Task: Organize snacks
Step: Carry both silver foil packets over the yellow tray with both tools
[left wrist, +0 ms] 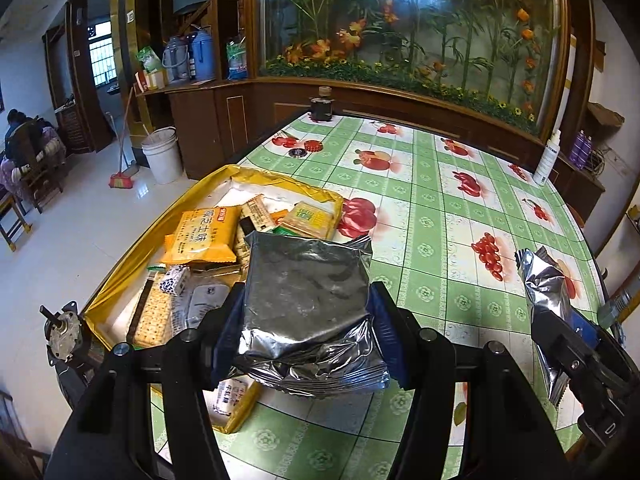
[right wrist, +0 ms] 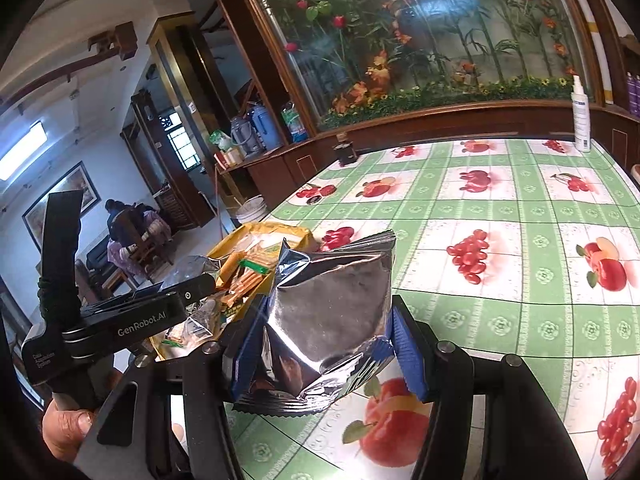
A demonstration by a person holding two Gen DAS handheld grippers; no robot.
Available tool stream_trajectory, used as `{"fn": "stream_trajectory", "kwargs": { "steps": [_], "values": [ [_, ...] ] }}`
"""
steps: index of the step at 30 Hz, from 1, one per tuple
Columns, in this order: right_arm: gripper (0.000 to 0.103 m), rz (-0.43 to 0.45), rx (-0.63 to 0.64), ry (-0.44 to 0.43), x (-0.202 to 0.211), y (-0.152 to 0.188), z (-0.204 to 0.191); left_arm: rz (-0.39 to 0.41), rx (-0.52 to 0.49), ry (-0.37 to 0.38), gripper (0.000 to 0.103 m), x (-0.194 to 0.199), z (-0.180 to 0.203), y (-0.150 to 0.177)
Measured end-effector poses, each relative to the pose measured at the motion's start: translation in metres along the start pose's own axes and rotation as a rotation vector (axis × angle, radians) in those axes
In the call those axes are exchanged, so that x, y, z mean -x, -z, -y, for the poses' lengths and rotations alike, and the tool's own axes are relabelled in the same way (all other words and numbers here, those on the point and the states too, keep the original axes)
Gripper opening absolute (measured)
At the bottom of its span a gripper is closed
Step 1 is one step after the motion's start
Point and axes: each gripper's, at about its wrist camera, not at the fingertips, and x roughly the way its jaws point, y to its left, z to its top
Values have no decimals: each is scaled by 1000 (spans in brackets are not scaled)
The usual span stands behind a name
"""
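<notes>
Broadly, the scene is taken up by a table (left wrist: 460, 208) covered with a green checked cloth printed with fruit, set before a dark wooden cabinet that carries a glass panel of artificial flowers (left wrist: 400, 20).

At the table's left edge a yellow tray (left wrist: 120, 272) is seen, filled with snack packets. Among them an orange packet (left wrist: 202, 236) with printed characters, a green-and-yellow packet (left wrist: 310, 220) and a strip of crackers (left wrist: 150, 316) can be made out; the remaining items overlap and cannot be told apart.

A silver foil packet (left wrist: 308, 304) is clamped between the blue-padded fingers of the left gripper (left wrist: 306, 328), held above the near right corner of the tray. Its lower seam is crumpled below the pads.

A second silver foil bag (right wrist: 332, 316) is gripped by the right gripper (right wrist: 326, 344), its jaws closed on the bag's lower half, over the cloth just right of the tray. In the left wrist view this bag (left wrist: 546, 292) is seen well apart from the first packet.

A white spray bottle (right wrist: 580, 116) stands at the far right of the table. A dark jar (left wrist: 321, 106) stands at the far edge, and two small round lids (left wrist: 306, 149) lie near it. On the floor beyond, a white bucket (left wrist: 162, 154) and a broom (left wrist: 122, 178) are noted.
</notes>
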Motion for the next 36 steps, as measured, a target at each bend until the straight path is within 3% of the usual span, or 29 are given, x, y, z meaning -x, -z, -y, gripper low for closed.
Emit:
{"fn": "stream_trajectory", "kwargs": {
  "steps": [21, 36],
  "values": [
    [60, -66, 76, -71, -43, -9, -41, -31, 62, -36, 59, -12, -42, 5],
    [60, -149, 101, -167, -116, -18, -74, -89, 161, -119, 60, -39, -103, 10]
  ]
}}
